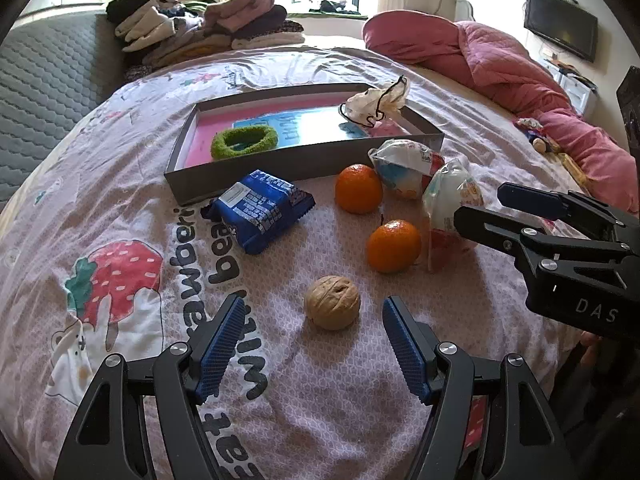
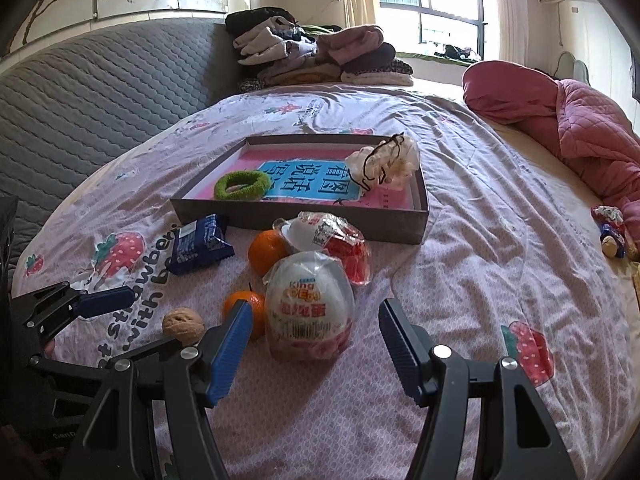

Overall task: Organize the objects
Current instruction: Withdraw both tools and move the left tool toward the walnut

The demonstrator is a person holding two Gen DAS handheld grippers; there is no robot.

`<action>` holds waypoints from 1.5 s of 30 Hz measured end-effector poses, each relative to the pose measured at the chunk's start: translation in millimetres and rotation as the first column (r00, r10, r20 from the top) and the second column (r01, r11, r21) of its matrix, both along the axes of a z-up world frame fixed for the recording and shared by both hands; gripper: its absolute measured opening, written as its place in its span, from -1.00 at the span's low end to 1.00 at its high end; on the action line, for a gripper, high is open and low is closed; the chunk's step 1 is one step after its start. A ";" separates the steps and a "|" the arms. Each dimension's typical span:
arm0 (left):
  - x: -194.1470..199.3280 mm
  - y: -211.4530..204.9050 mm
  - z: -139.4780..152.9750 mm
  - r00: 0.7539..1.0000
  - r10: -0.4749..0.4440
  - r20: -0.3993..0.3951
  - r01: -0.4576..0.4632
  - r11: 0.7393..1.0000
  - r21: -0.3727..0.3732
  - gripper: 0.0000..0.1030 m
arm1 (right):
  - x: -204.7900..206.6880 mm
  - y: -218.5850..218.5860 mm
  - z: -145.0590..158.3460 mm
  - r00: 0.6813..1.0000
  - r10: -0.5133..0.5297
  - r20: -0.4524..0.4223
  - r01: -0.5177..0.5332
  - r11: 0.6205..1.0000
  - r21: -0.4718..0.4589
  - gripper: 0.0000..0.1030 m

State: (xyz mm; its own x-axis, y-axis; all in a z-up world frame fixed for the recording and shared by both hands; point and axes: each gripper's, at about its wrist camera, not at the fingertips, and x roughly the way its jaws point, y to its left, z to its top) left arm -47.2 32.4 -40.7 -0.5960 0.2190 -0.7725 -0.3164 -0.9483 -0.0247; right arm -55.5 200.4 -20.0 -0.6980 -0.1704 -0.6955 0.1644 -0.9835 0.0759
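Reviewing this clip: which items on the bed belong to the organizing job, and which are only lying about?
Job items: shallow box, green hair tie and white cloth bundle in it; blue snack pack, two oranges, two wrapped toy eggs, walnut.

Lying about: folded clothes pile, pink quilt, wall TV.

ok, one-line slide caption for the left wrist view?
Open left gripper lined up on a walnut on the bed, box beyond.
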 end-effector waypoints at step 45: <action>-21.4 11.0 -23.3 0.998 0.048 0.032 -0.046 0.997 -0.062 0.41 | -16.1 -5.0 -27.9 0.996 -0.027 0.085 0.026 1.000 0.008 0.26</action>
State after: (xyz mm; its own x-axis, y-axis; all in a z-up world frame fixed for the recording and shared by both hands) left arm -68.6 43.4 -64.0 -0.5781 0.1427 -0.8034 -0.2713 -0.9622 0.0243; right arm -71.6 195.4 -47.9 -0.6406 -0.1475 -0.7536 0.1317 -0.9879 0.0814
